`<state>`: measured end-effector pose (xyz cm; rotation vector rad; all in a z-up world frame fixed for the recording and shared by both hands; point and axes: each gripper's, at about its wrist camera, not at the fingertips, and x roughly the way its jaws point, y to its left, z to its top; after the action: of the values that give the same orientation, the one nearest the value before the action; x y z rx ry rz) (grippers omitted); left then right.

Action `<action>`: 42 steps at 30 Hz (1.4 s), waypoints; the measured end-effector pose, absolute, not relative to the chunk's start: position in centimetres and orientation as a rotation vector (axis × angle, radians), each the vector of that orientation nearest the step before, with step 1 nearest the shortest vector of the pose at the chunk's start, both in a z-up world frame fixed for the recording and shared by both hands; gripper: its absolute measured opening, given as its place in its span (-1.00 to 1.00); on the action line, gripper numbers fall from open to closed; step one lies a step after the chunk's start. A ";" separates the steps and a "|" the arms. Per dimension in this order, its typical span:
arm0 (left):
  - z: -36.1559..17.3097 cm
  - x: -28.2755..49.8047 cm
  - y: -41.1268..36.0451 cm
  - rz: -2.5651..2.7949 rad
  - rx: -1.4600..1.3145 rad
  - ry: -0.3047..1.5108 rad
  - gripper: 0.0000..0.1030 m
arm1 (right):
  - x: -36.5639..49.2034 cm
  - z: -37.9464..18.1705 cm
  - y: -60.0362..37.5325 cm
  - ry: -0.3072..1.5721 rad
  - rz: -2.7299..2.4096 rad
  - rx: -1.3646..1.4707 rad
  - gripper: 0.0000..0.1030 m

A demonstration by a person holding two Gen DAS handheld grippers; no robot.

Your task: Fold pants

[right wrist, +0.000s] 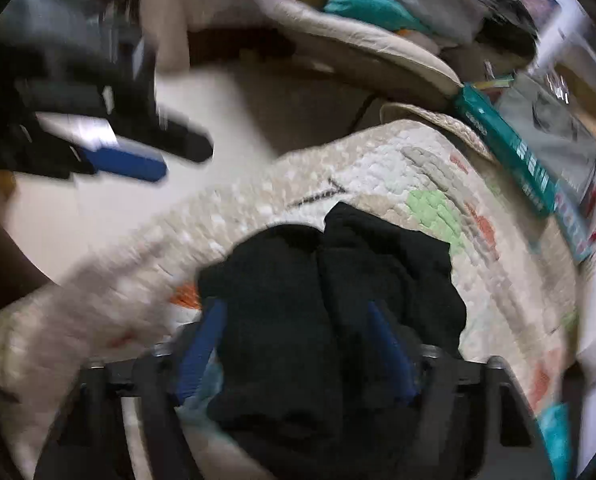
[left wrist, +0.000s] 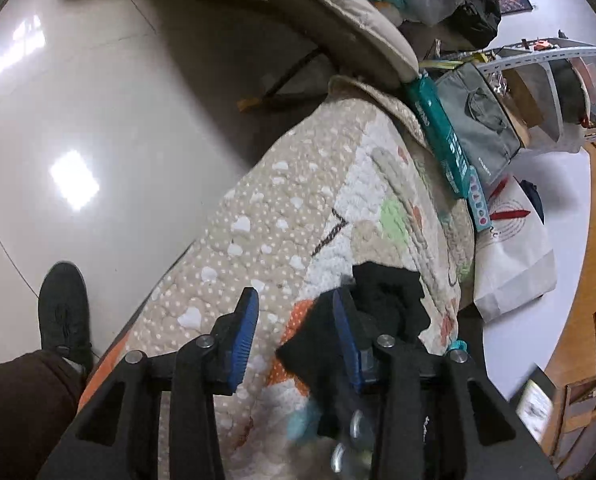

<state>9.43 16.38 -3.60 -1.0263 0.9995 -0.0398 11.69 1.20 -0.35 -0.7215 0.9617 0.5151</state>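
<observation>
The left tongs (left wrist: 293, 336) stood released over the quilted blanket (left wrist: 281, 216), nothing between the blue pads. The right tongs (right wrist: 298, 344) straddled the bunched black pants (right wrist: 330, 288), which lay on that blanket near its patterned centre; blur hid whether they clenched the cloth. Beyond, a teal box (left wrist: 438, 128) lay at the blanket's far edge.
</observation>
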 end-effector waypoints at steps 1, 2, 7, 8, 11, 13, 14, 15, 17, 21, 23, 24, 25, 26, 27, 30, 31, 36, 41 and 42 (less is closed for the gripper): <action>-3.7 9.5 16.3 -0.044 -1.032 1.005 -0.29 | 12.3 -0.3 1.0 0.978 0.501 -0.688 -0.84; -3.8 9.4 16.4 -0.048 -1.037 1.010 -0.29 | 12.7 0.1 0.7 0.979 0.498 -0.651 -0.84; -4.2 9.3 16.5 -0.055 -1.057 1.015 -0.29 | 16.5 3.1 -5.4 1.019 0.420 -0.342 -0.85; -4.2 9.3 16.5 -0.060 -1.059 1.017 -0.29 | 17.3 3.4 -7.0 1.029 0.396 -0.271 -0.84; -4.2 9.5 15.8 -0.081 -1.052 1.025 -0.29 | 20.4 3.3 -13.7 1.087 0.281 0.001 -0.37; -4.3 9.6 15.4 -0.088 -1.040 1.035 -0.29 | 21.6 2.6 -18.5 1.126 0.144 0.162 0.28; -4.4 9.7 15.2 -0.089 -1.035 1.040 -0.29 | 21.7 2.6 -20.3 1.119 0.098 0.216 0.27; -4.5 9.7 15.0 -0.090 -1.033 1.046 -0.29 | 21.4 2.5 -22.2 1.113 0.079 0.278 0.27; -4.6 9.8 14.9 -0.093 -1.034 1.053 -0.29 | 20.7 2.6 -23.9 1.108 0.080 0.332 0.27; -5.0 9.9 14.4 -0.098 -1.039 1.074 -0.28 | 19.4 2.4 -24.4 1.101 0.165 0.409 0.31; -5.1 10.0 14.1 -0.100 -1.033 1.080 -0.26 | 19.3 1.8 -24.2 1.103 0.219 0.475 0.44; -5.0 10.0 13.9 -0.102 -1.028 1.082 -0.26 | 19.3 1.4 -23.8 1.109 0.245 0.513 0.47; -5.0 10.0 13.8 -0.104 -1.022 1.084 -0.26 | 19.4 1.1 -23.8 1.118 0.260 0.539 0.49; -5.0 10.0 13.7 -0.104 -1.017 1.086 -0.26 | 19.3 0.8 -23.5 1.126 0.276 0.574 0.49; -5.1 10.0 13.6 -0.105 -1.014 1.090 -0.26 | 18.7 0.8 -23.5 1.119 0.284 0.606 0.49; -5.3 9.9 13.6 -0.105 -1.025 1.097 -0.26 | 16.1 1.2 -23.8 1.044 0.295 0.710 0.49; -5.5 9.9 13.6 -0.106 -1.031 1.099 -0.26 | 15.3 1.1 -23.7 1.041 0.305 0.718 0.49; -5.3 9.9 13.1 -0.131 -1.024 1.104 -0.26 | 13.6 0.6 -22.1 1.068 0.347 0.655 0.49; -5.3 9.8 12.4 -0.128 -0.997 1.116 -0.25 | 15.3 0.9 -17.3 1.100 0.378 0.422 0.49; -5.4 9.8 12.6 -0.121 -1.005 1.118 -0.25 | 15.4 1.1 -16.3 1.096 0.387 0.370 0.49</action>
<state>9.78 12.62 -5.40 -1.0046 1.1178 -0.1205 15.45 -16.31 1.14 0.3697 1.0960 0.3875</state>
